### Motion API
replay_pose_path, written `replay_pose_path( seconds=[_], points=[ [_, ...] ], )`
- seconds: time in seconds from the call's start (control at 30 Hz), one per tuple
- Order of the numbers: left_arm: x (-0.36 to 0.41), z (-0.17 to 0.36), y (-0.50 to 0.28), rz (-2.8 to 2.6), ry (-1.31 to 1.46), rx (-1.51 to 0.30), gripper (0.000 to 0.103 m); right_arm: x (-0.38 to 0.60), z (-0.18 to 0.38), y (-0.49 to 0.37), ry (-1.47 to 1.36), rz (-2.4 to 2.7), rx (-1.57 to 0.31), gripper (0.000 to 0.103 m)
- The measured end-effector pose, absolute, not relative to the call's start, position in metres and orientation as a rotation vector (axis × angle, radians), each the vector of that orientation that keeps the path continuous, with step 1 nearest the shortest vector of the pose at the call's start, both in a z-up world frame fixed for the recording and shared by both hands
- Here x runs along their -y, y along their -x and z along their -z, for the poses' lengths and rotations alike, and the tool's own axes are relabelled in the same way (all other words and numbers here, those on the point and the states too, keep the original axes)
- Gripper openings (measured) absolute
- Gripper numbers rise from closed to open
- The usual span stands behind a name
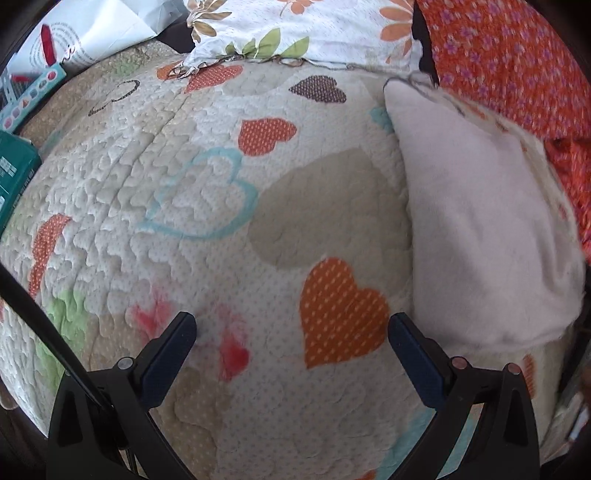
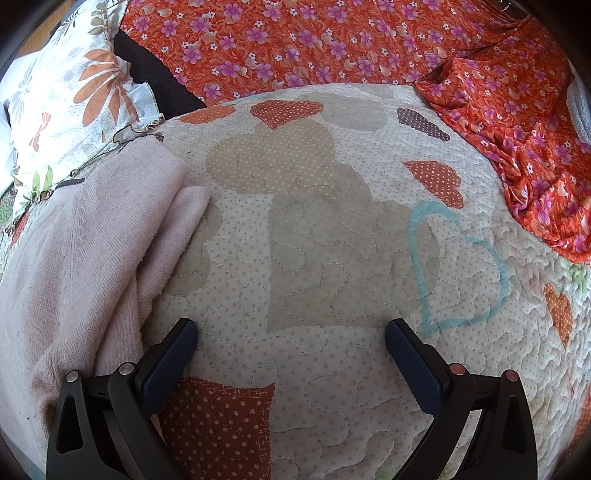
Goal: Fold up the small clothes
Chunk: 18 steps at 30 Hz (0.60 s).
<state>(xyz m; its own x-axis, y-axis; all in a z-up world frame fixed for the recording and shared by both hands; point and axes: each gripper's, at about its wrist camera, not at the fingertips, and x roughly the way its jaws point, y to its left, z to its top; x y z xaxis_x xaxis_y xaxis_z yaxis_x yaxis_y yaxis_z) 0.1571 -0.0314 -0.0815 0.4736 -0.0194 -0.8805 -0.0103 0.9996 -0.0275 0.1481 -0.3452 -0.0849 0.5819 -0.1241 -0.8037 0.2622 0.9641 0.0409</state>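
covering nearly everything in both views is a quilted bedspread printed with hearts in orange, tan, brown and blue outline. along its far edge lies an orange cloth scattered with pink flowers, bunched up at the right of the right wrist view, and next to that a white pillow with orange blossoms and green leaves. at the left edge of the left wrist view sit a white bag and a teal box, off the bedspread.

the pale pink garment rests folded on the bedspread. in the right wrist view it lies to the left of the right gripper, its near edge passing just beside the left finger, outside the gap. in the left wrist view the same garment lies to the right of the left gripper, just beyond the right finger; whether it touches is unclear.

both grippers are spread wide apart and hold nothing, with only bare bedspread between their fingers.
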Motion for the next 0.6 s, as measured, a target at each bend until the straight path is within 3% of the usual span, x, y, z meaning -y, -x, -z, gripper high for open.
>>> replay_pose_path(
  seconds=[0.6],
  points=[
    [0.035,0.088,-0.142,0.014,-0.017,-0.991,0.103,0.347,0.083,-0.15,-0.17,0.22,-0.965,0.103]
  ],
)
